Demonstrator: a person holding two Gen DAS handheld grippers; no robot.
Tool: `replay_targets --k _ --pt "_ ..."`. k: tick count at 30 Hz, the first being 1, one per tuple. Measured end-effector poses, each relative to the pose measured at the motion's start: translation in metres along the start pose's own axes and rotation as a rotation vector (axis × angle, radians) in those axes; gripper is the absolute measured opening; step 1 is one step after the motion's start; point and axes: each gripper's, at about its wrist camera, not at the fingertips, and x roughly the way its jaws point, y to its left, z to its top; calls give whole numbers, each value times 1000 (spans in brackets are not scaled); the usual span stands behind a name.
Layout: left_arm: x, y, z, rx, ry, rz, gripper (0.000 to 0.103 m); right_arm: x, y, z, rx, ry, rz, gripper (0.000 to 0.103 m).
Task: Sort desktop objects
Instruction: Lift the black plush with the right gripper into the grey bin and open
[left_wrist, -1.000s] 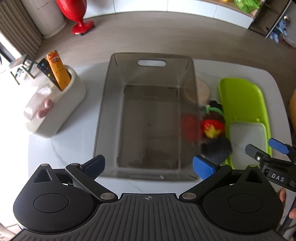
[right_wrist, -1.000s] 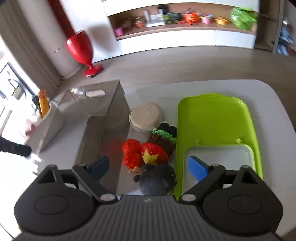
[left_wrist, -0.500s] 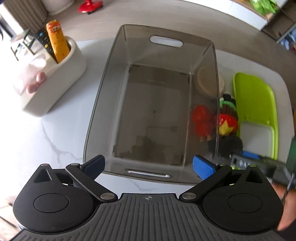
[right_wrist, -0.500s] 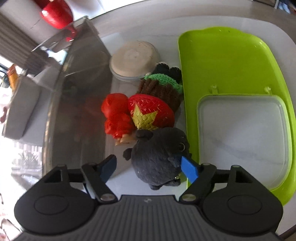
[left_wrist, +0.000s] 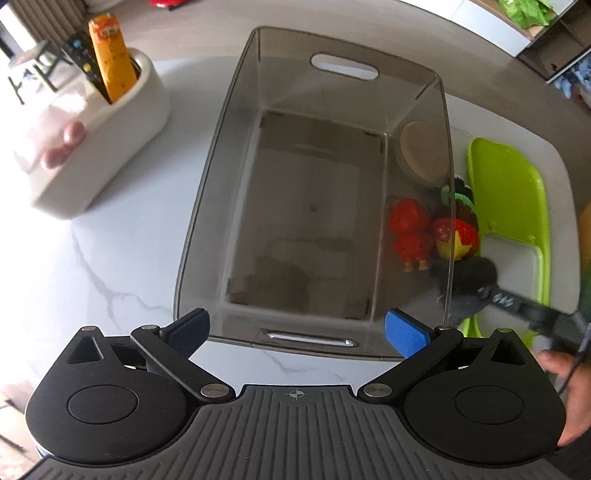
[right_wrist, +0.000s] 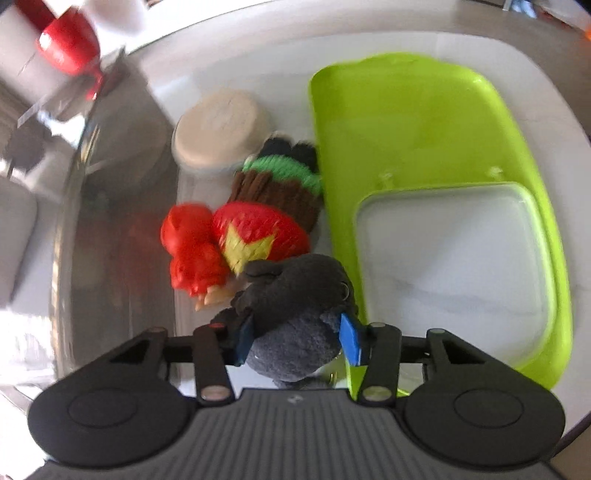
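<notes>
right tongs (right_wrist: 297, 338) closing | dark grey plush toy (right_wrist: 299, 314) between pads

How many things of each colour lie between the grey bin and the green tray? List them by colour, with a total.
Red: 2, figure and star toy
Grey: 1, plush
Brown and green: 1, knit toy
Beige: 1, bowl
Total: 5

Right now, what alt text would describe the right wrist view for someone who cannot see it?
The right gripper is closing its blue pads around a dark grey plush toy on a white table. Behind it lie red toys, a brown knitted toy and a beige bowl, between a smoky bin and a green tray.
</notes>
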Motion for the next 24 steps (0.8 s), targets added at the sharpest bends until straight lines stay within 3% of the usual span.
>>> replay_targets --k 3,6,9,13,18,24 --pt "-4 14 0 17 12 -15 103 -38 -3 8 58 -66 22 49" --pt "-12 36 3 11 15 -20 103 -101 20 18 18 -181 126 49" --pt "-22 63 13 -16 -4 29 103 -128 66 27 -64 -182 262 50" --pt "-37 104 33 -80 -46 112 103 -87 134 30 -111 -24 376 50" --pt "-41 126 46 -78 -21 132 103 -3 183 14 -84 186 327 51" --pt "-38 122 48 -48 1 92 103 20 204 -1 -123 259 250 56"
